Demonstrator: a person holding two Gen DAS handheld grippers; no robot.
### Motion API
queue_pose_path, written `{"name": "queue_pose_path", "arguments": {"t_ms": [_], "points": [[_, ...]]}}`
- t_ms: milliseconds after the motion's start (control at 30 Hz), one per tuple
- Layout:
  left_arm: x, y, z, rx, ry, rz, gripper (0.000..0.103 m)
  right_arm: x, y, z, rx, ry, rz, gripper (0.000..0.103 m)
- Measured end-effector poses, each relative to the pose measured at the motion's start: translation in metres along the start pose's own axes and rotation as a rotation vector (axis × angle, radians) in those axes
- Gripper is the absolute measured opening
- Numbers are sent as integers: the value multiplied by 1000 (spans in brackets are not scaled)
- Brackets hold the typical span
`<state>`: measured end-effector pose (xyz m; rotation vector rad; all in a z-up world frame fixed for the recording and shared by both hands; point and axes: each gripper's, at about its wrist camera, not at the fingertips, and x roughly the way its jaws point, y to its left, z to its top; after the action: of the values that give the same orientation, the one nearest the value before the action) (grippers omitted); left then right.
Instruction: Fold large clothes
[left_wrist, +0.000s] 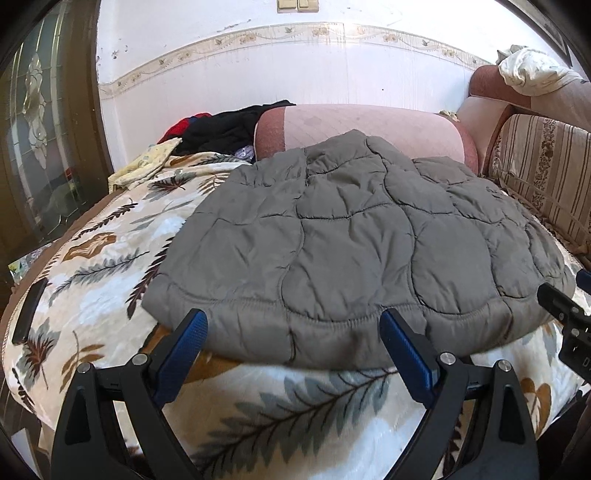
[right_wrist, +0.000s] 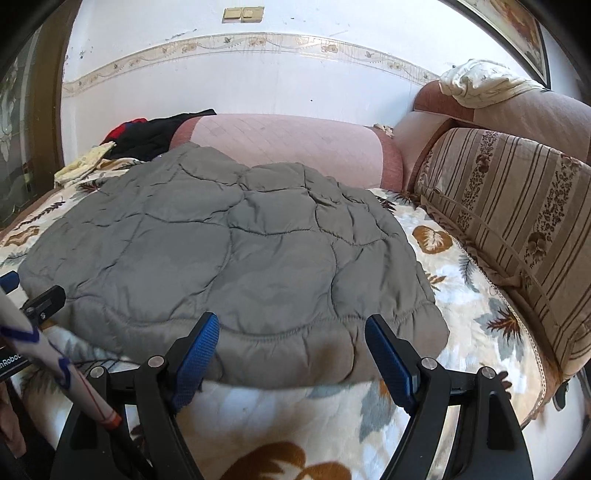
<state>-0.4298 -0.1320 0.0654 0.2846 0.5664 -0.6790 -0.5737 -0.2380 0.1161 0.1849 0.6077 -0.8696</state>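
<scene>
1. at the far left of your left wrist view, a dark wooden door with patterned glass (left_wrist: 40, 122) stands beside the white wall.
2. just right of it, a pale yellow cloth (left_wrist: 144, 164) and a heap of black and red clothes (left_wrist: 221, 129) sit at the back corner of the couch seat.
3. a leaf-print blanket (left_wrist: 96, 258) covers the seat, and a dark flat object (left_wrist: 29, 308) lies near its left edge; what it is you cannot tell.
4. your left gripper (left_wrist: 293, 341) has its jaws spread wide with nothing pinched; the blue pads sit just in front of the near hem.
5. the grey quilted jacket (left_wrist: 351, 236) lies spread flat in the middle of the blanket, its far end resting against the pink bolster (left_wrist: 369, 122).
6. your right gripper (right_wrist: 291, 345) is also spread wide and holds nothing, its pads at the near hem toward the jacket's right corner.
7. in the right wrist view, bare blanket shows to the right of the jacket, then a striped floral cushion (right_wrist: 509, 221) leaning on the couch back.
8. a crumpled white cloth (right_wrist: 476, 83) lies on top of the couch back at the far right.
</scene>
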Motion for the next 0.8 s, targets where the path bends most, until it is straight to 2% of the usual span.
{"name": "queue_pose_path", "arguments": {"t_ms": [400,567,700,800], "points": [[-51,2,-4,-4,-58,-20,94,-38,8,-3,-7,-58,1,87],[-71,5,0,-1,-85,-5,99,-52,10,-1,-3,-58,19,88],[-95,8,6,22,-140,19,103,-67,12,4,5,-62,33,90],[-111,11,11,38,-149,17,103,-83,12,10,13,-72,34,91]]}}
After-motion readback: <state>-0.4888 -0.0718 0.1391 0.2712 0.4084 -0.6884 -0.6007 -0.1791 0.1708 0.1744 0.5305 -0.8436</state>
